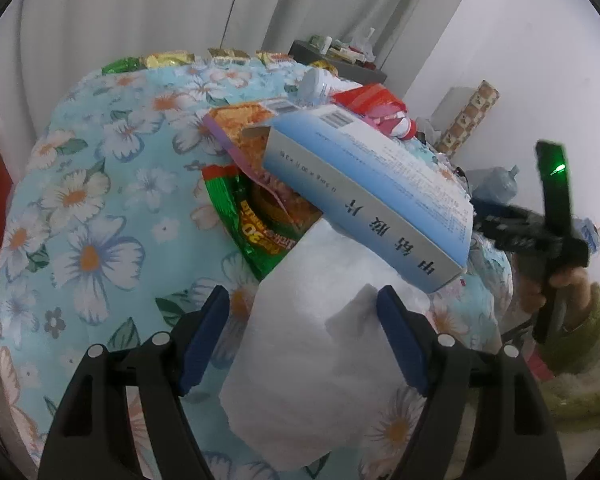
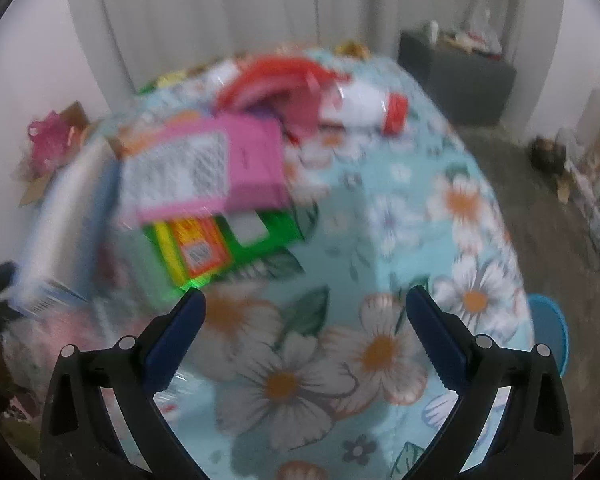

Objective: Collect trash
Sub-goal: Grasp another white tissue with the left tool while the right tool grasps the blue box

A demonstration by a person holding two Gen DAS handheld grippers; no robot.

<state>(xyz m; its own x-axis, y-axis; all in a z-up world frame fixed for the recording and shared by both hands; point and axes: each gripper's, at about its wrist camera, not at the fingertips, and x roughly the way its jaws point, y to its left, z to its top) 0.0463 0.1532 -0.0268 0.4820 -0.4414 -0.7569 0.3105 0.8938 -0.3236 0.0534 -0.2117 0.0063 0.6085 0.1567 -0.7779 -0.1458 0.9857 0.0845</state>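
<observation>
1. The trash is a loose pile on the table, mid-to-far side: a soft crumpled white tissue (image 1: 320, 360) lies nearest, and a long blue-and-white cardboard box (image 1: 372, 192) rests tilted with one end on it.
2. Under the box there's a crinkly shiny green snack wrapper (image 1: 252, 224) and a flat orange-printed packet (image 1: 244, 128). Behind them lie a red wrapper (image 1: 368, 98) and a white bottle with a red cap (image 2: 364, 106).
3. The left gripper (image 1: 302, 300) has its jaws wide apart, straddling the tissue, blue pads not pressing on it.
4. The right gripper (image 2: 305, 304) is wide open too, nothing between the jaws, just the tablecloth; the view is blurry.
5. The table (image 1: 80, 220) has a smooth floral light-blue cloth. Its near and left parts are bare; the right edge drops to the floor (image 2: 540, 200).
</observation>
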